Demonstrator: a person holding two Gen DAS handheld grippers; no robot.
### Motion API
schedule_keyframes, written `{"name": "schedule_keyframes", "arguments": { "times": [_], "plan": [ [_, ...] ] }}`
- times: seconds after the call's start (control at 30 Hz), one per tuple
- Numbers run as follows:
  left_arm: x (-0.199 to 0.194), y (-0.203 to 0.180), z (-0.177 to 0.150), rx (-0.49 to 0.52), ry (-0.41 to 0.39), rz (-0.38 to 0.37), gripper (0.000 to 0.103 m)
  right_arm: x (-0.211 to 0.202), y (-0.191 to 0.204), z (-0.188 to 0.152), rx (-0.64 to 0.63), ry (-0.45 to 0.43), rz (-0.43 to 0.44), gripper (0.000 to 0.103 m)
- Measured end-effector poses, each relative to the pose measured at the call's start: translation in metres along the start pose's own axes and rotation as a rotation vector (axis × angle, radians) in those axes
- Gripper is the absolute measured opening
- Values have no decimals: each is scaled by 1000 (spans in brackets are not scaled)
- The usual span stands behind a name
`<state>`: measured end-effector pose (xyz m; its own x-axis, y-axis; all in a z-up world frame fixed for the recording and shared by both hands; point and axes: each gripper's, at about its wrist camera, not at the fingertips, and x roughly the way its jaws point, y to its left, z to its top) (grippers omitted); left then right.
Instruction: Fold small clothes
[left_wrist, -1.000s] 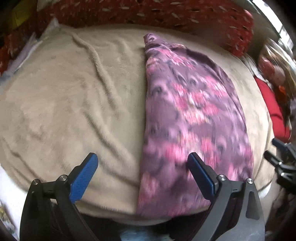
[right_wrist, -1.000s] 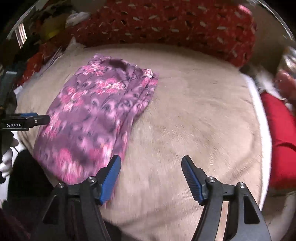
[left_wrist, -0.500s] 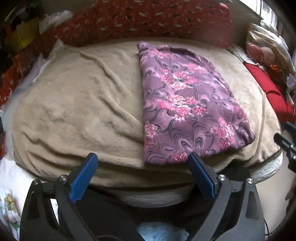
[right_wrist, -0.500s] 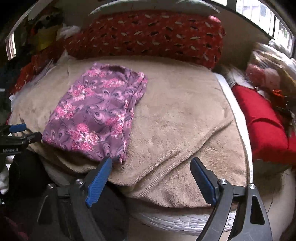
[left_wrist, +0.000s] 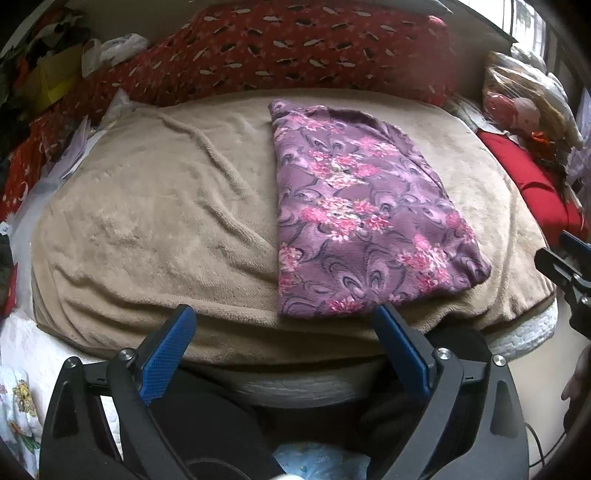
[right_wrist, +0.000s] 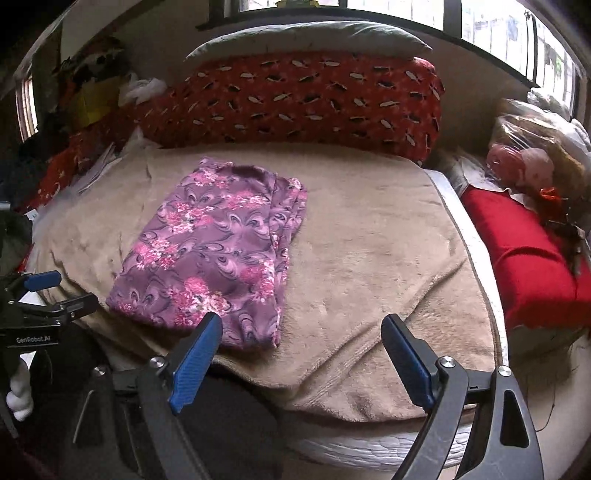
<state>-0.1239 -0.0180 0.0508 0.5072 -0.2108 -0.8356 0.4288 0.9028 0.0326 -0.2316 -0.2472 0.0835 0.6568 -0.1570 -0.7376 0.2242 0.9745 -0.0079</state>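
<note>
The folded garment (left_wrist: 362, 218) runs long from 6 to 12 o'clock on the blanket (left_wrist: 155, 206). It is purple, pink-flowered, flat. Left gripper (left_wrist: 284, 347) and right gripper (right_wrist: 301, 354) are spread wide, holding nothing.

Red patterned bolster (right_wrist: 303, 99) lies behind the tan blanket (right_wrist: 369, 251).

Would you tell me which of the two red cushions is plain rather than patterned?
The plain red cushion right of the bed; the long bolster behind the purple garment carries leaf marks.
</note>
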Motion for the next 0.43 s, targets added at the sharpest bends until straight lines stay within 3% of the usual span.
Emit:
{"name": "schedule_keyframes", "arguments": {
  "times": [0.23,0.43],
  "plan": [
    [2,-8,-2,32,41,-23,98,2,5,-4,18,18,13,89],
    [-10,-15,2,46,2,-39,98,4,2,-6,38,32,30,89]
  ]
}}
